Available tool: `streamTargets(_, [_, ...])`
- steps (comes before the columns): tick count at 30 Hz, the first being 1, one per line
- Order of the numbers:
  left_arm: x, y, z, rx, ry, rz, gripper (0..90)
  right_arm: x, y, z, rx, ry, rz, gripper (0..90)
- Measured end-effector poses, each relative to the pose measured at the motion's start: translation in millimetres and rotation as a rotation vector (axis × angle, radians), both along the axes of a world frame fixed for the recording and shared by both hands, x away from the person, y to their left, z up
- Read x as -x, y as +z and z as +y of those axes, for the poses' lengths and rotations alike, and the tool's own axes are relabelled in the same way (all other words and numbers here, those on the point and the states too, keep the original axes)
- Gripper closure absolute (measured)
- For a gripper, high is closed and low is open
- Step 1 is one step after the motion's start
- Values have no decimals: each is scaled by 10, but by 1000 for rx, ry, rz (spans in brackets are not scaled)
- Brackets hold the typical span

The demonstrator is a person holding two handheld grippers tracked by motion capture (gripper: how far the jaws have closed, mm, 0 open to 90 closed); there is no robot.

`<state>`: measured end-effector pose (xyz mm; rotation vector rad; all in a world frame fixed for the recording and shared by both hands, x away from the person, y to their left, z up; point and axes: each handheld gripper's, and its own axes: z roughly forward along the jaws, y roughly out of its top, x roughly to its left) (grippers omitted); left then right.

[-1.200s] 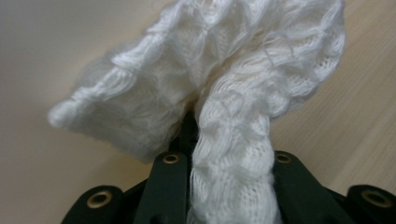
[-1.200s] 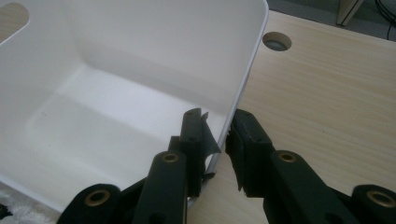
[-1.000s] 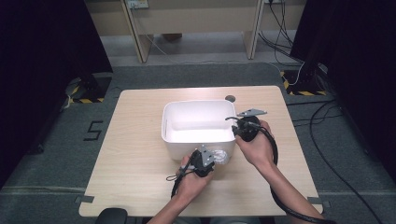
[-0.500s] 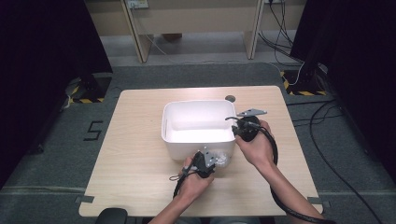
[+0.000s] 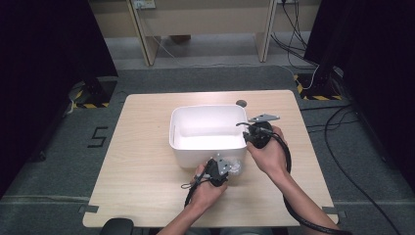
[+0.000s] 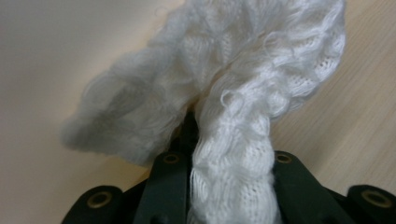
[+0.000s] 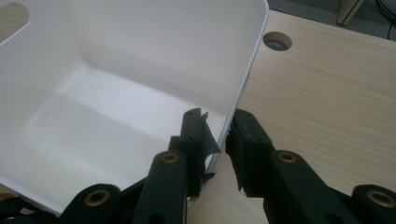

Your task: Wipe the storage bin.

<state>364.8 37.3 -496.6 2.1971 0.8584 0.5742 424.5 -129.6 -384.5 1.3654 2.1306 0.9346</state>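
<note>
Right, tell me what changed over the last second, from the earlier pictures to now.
Very little. The left gripper, shut on the white fluffy cloth, has drifted slightly toward the person's edge of the table, away from the white bin. The right gripper stays clamped on the bin's right wall, and the bin has not moved.
</note>
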Motion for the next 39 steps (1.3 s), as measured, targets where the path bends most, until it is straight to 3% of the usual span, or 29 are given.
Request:
streamTargets(11, [-7, 69, -166, 6, -23, -11, 762, -1, -1, -3, 3, 6, -3, 763])
streamTargets(21, [2, 144, -200, 20, -26, -19, 762, 0, 0, -2, 2, 5, -2, 763])
streamTargets(30, [32, 381, -220, 51, -39, -61, 763, -4, 1, -6, -1, 4, 0, 763])
streamTargets(39, [43, 526, -246, 62, -48, -87, 762, -6, 2, -8, -4, 3, 1, 762])
